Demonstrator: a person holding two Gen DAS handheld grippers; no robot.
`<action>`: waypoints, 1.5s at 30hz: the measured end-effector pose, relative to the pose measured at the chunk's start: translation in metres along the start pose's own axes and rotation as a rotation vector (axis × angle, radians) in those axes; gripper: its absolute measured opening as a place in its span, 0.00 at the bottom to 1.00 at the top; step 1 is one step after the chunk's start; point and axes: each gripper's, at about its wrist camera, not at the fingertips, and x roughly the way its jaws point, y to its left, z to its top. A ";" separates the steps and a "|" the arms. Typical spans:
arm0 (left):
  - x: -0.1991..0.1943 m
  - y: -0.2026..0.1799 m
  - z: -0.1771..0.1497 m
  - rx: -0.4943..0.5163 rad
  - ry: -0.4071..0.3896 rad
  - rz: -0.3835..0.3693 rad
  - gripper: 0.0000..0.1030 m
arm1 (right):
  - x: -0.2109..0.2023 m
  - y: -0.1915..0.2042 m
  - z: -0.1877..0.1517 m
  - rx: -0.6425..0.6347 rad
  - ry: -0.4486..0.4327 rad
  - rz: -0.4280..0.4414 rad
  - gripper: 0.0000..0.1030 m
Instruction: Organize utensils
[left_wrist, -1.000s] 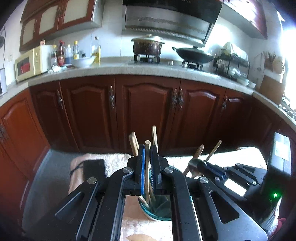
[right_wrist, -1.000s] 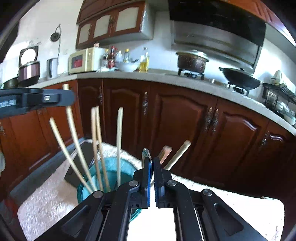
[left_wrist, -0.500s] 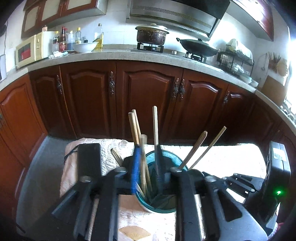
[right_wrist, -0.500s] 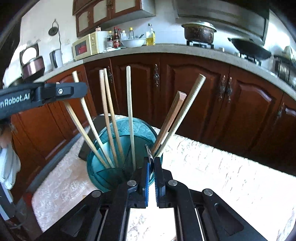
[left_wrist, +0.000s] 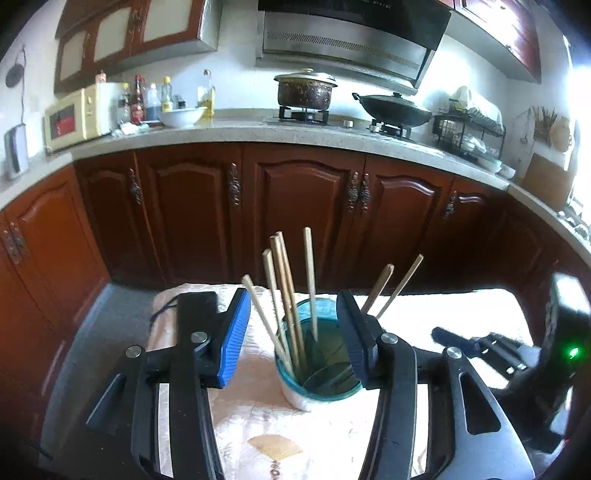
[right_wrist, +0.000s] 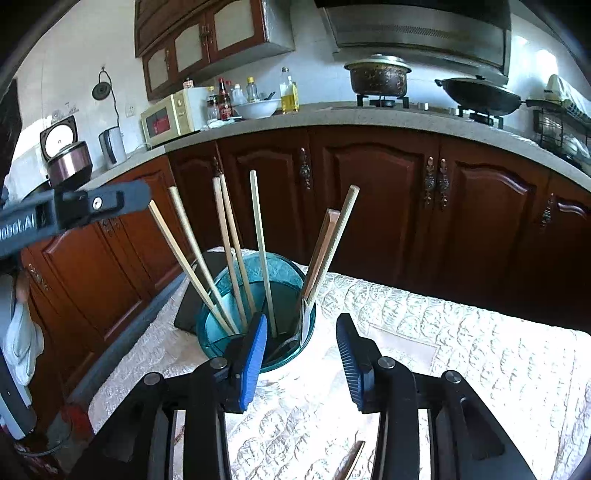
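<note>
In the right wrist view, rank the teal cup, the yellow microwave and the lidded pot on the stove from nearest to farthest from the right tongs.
1. teal cup: just ahead-left of the right tongs, on the cloth.
2. yellow microwave: far left on the counter.
3. lidded pot: on the stove at the back, by the wall.

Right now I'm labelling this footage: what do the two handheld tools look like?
Both are black linkage frames with silver pivot bolts. The left tool and right tool each pair a ribbed blue pad with a darker ribbed one. The right body carries a green light, the left white lettering.

Black claw (left_wrist: 293, 339) arms, blue ribbed pads, silver screws.
</note>
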 end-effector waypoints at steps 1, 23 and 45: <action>-0.003 -0.001 -0.003 0.002 -0.001 0.010 0.46 | -0.004 0.002 -0.001 -0.001 -0.005 -0.002 0.38; -0.033 -0.031 -0.049 0.040 -0.027 0.079 0.46 | -0.072 0.008 -0.007 0.011 -0.079 -0.066 0.44; -0.050 -0.047 -0.051 0.042 -0.081 0.074 0.46 | -0.102 0.003 -0.010 0.024 -0.114 -0.118 0.51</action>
